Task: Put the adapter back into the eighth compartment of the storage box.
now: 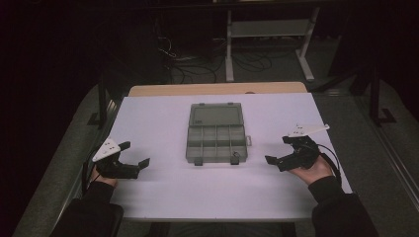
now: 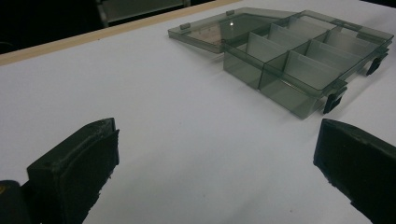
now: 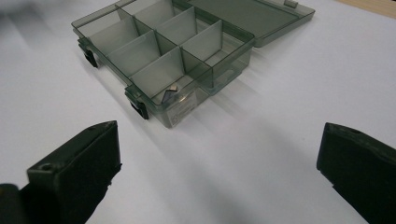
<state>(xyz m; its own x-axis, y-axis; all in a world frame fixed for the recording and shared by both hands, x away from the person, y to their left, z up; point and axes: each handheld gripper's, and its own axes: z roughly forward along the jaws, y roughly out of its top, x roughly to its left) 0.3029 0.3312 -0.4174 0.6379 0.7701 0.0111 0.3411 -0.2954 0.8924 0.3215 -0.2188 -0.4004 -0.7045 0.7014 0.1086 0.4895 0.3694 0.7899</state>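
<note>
A smoky translucent plastic compartment box (image 1: 216, 139) lies lid-open at the white table's (image 1: 163, 192) centre, one small metallic piece (image 3: 171, 90) in its near-right cell, flanked by left gripper (image 1: 132, 158) and right gripper (image 1: 279, 149), both wide-jawed, empty, seemingly poised to start.

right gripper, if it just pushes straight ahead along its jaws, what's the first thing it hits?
Probably the open organizer box: its near corner, by the compartment holding a small metal piece. The right gripper has its jaws wide apart, with bare white tabletop up to the box. Depth is a guess.
</note>
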